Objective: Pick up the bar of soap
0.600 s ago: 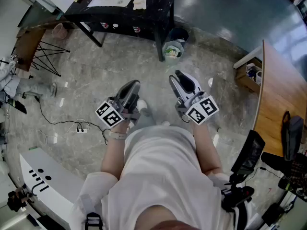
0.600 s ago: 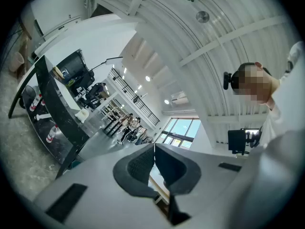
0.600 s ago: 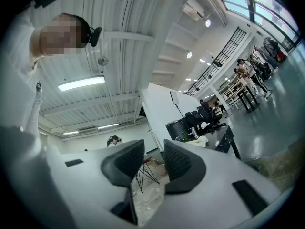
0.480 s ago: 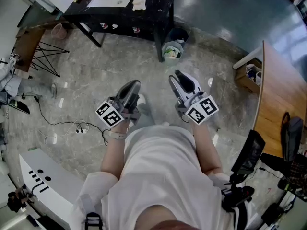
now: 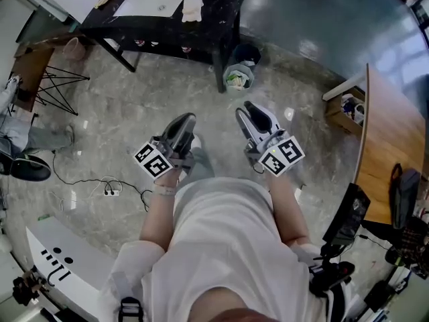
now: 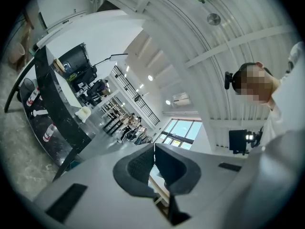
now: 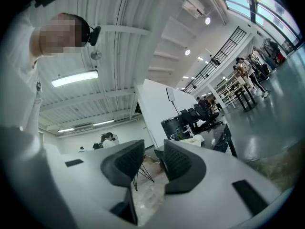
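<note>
A black table (image 5: 214,12) stands a few steps ahead on the stone floor. On it lies a small cream-white lump (image 5: 192,7), perhaps the bar of soap, beside a white sheet (image 5: 153,1). The same lump shows in the left gripper view (image 6: 84,112) and the right gripper view (image 7: 198,140). Both grippers are held close to the person's chest, far from the table. My left gripper (image 5: 184,121) (image 6: 154,149) is shut, its pads touching with nothing between them. My right gripper (image 5: 249,107) (image 7: 153,151) stands open and empty.
A small bin with a green liner (image 5: 238,77) sits at the table's near right leg. A wooden counter (image 5: 392,133) curves along the right, with a box (image 5: 342,109) at its end. A wire-frame stand (image 5: 57,79), floor cables (image 5: 107,183) and another person's legs (image 5: 27,139) are at the left.
The head view has shifted a little, so the table sits slightly higher and farther left in the picture. The legs at the left have moved. Both grippers keep their places and states.
</note>
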The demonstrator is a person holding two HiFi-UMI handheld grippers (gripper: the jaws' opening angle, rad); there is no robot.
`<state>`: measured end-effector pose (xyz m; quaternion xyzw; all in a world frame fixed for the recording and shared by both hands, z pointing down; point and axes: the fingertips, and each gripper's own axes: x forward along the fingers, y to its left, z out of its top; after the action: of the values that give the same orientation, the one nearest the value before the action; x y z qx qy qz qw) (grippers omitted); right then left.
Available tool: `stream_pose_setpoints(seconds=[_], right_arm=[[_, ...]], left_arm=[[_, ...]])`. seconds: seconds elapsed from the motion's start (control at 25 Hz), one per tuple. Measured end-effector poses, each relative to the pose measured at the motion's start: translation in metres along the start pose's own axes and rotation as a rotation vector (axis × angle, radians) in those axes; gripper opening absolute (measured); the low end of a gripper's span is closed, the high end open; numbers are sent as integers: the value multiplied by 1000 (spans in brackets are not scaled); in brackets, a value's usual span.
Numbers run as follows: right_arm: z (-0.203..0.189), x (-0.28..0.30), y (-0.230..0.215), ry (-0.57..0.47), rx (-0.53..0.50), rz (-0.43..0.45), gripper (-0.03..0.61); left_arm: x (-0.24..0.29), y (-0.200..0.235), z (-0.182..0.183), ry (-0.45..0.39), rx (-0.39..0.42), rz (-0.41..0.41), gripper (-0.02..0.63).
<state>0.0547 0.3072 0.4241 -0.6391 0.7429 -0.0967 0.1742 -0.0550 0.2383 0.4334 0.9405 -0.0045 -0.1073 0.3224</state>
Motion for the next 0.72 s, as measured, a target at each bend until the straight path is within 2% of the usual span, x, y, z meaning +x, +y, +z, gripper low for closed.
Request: stream_pose_setpoints(seconds=[0.32,0.72], right_arm=[[-3,81,-32,26,7,-37,141],[-18,222,-69,72,29,-61,141]], left_arm=[[25,74,47,19,-41,-10,9],[44,190,126,34,-73,-11,9]])
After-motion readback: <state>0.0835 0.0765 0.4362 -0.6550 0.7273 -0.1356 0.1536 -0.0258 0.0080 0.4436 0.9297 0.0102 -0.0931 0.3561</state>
